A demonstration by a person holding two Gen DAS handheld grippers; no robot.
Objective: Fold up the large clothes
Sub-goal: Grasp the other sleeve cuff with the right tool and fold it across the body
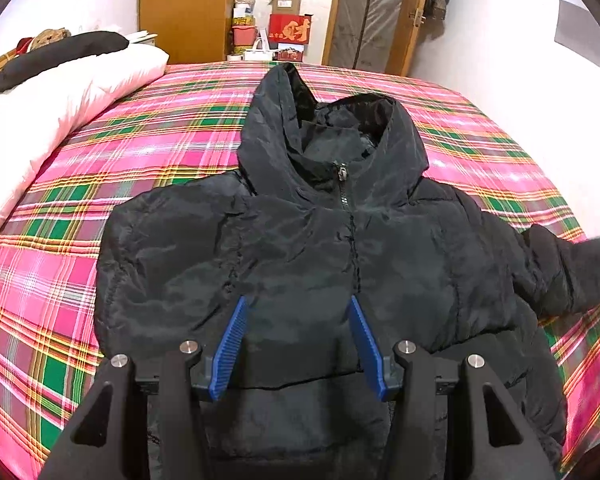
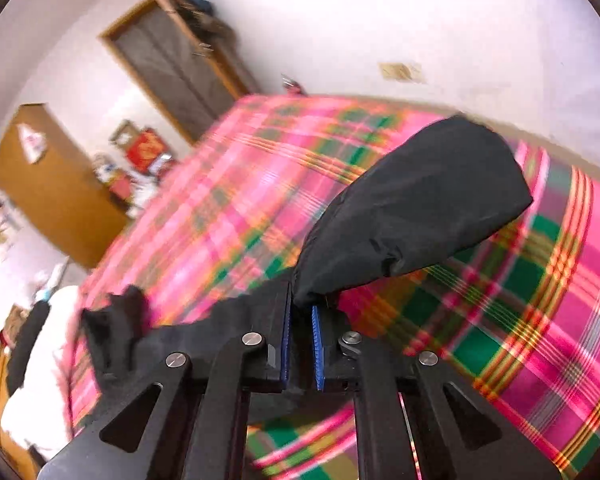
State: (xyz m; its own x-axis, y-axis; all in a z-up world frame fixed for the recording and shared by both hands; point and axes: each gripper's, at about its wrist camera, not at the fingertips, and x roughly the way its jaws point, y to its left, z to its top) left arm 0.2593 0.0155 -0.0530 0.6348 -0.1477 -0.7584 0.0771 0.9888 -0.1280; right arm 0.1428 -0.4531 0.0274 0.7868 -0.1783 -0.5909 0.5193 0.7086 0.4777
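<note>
- Left wrist: one black jacket (image 1: 300, 248) lies zipped, front up, on the plaid bed (image 1: 60, 280); left gripper (image 1: 298, 304) hangs over its hem, fingers half apart, holding nothing. One pillow (image 1: 60, 96) lies left.
- Right wrist: right gripper (image 2: 302, 312) is clamped on one sleeve (image 2: 416, 208), lifted off the bed.

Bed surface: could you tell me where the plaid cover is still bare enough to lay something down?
Bare plaid sheet lies between the white pillow and the black jacket, and past its hood toward the far edge. The strip right of the jacket is partly taken by the sleeve that the right gripper pinches. The middle is crowded.
</note>
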